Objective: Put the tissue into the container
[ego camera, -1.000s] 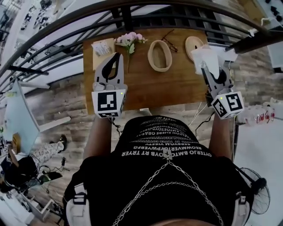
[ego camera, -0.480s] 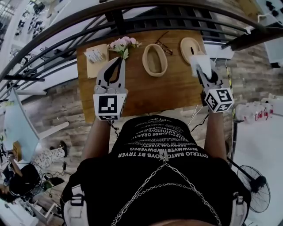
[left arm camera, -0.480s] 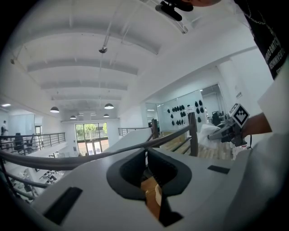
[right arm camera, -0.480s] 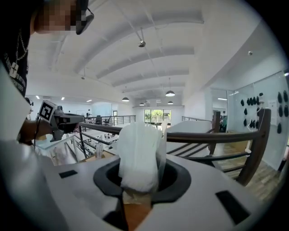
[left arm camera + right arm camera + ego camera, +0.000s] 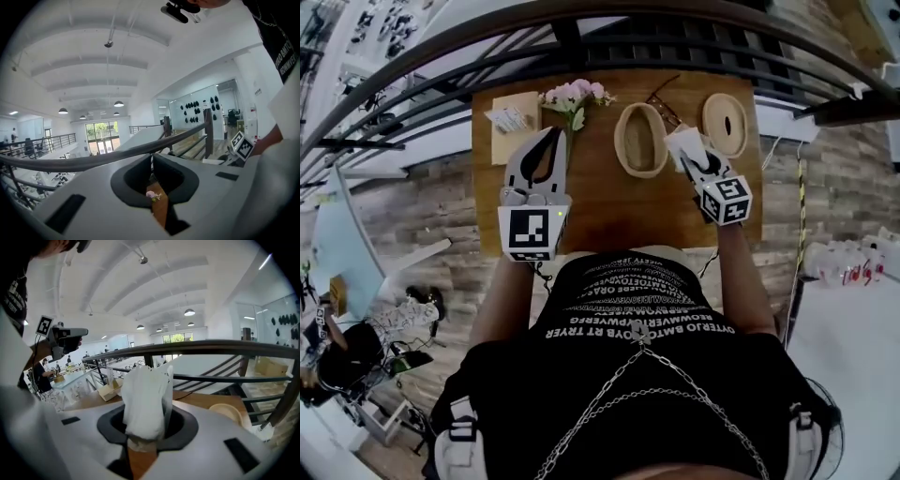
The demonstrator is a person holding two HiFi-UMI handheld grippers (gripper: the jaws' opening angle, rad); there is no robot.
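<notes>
1. Nearest is the person's black printed shirt (image 5: 637,319), with a forearm reaching forward on each side of it
2. The left gripper (image 5: 554,133) is held over the near left part of the counter (image 5: 609,202); its jaws are pressed together at the tips and hold nothing
3. The right gripper (image 5: 688,161) is held over the right part of the counter, its jaws pinching the tissue (image 5: 683,142)
4. In the right gripper view the tissue (image 5: 145,399) stands up out of the jaws as a crumpled white bundle, its lower end bunched between them
5. From the head view the tissue hangs just right of the container (image 5: 621,142), between it and the lid (image 5: 714,114), and it is not inside the container
6. The container is an oval, pale, open-topped ring; the lid is a round pale disc with a dark slot, lying flat well apart from it
7. Behind the container lie glasses (image 5: 666,98); to its left lie pink flowers (image 5: 574,94), and further left a tan box (image 5: 514,120) with a white pack on top
8. Past the counter's far edge runs a dark railing (image 5: 225,347), and beyond it a bright hall with ceiling lamps
</notes>
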